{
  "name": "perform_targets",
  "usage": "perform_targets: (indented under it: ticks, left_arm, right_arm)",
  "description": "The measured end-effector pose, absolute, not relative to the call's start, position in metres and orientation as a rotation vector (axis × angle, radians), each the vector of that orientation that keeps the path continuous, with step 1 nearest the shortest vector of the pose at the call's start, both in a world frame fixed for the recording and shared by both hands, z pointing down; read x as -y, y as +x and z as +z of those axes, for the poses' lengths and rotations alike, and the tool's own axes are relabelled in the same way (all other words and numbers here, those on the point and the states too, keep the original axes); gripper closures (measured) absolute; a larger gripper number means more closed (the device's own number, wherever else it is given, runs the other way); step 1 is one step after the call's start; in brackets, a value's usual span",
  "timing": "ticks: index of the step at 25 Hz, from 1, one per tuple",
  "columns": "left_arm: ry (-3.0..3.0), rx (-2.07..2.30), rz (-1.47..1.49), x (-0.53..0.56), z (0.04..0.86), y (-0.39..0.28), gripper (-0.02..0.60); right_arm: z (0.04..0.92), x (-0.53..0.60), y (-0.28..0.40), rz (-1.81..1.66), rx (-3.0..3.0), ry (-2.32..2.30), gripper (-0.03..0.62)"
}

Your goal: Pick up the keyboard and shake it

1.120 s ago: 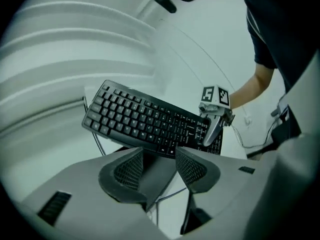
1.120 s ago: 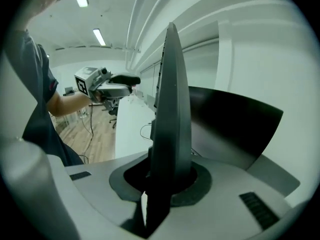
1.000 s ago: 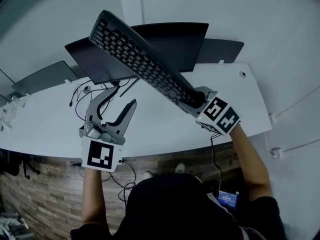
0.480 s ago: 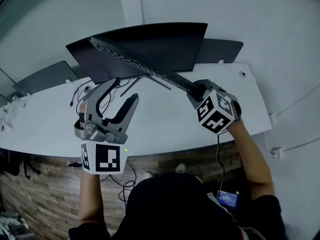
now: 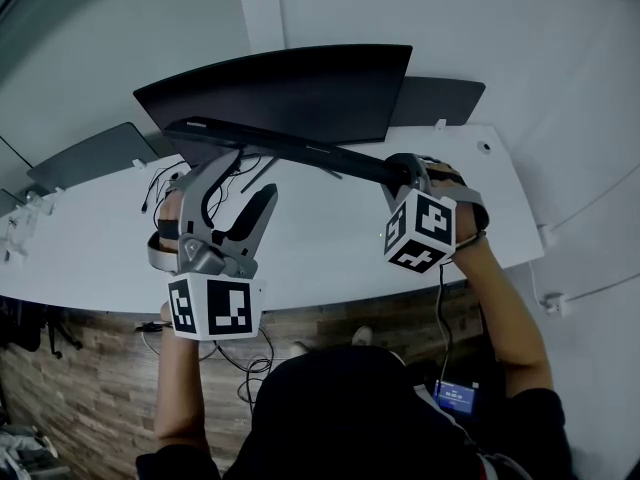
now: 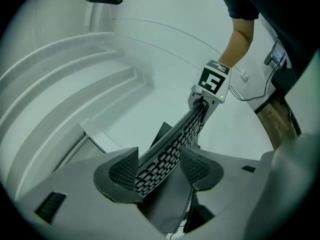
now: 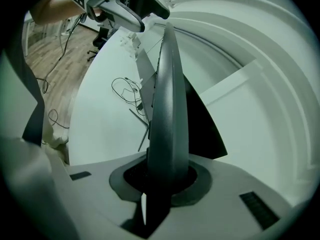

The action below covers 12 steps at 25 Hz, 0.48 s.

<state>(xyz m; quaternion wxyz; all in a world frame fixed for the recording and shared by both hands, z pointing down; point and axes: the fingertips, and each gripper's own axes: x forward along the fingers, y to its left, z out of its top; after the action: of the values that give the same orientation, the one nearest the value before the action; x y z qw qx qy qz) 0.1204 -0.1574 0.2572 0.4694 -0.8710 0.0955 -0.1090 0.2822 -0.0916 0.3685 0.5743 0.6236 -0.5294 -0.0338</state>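
Two grippers: the left gripper (image 5: 250, 180) and the right gripper (image 5: 400, 171) were both held raised above the desk (image 5: 330, 238).
Keyboard position: the keyboard (image 5: 290, 146) was held well clear of the desk top. It was turned edge-on to the head view, and its length ran across the desk from the left gripper to the right gripper.
Right gripper state: the jaws were closed tight on one end of the keyboard.
Left gripper state: the jaws had just been opening and were spread wide. The keyboard's other end lay between the pads (image 6: 124, 170) with the key side shown, and was not clamped.
Keyboard attitude: in the left gripper view the key rows were seen tilted, rising away toward the right gripper.
Monitor: a dark monitor (image 5: 290, 88) stood at the far side of the desk.
Cables: loose cables (image 5: 160, 183) lay on the desk, below the left gripper.
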Motion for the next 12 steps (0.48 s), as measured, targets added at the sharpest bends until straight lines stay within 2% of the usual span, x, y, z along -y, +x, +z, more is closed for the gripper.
perform_targets:
  ticks: [12]
  left_arm:
    - [-1.936, -0.264, -0.412, 0.156, 0.276, 0.126, 0.316]
  right_arm:
    - [0.361, 0.090, 0.281, -0.198, 1.109, 1.414, 0.508]
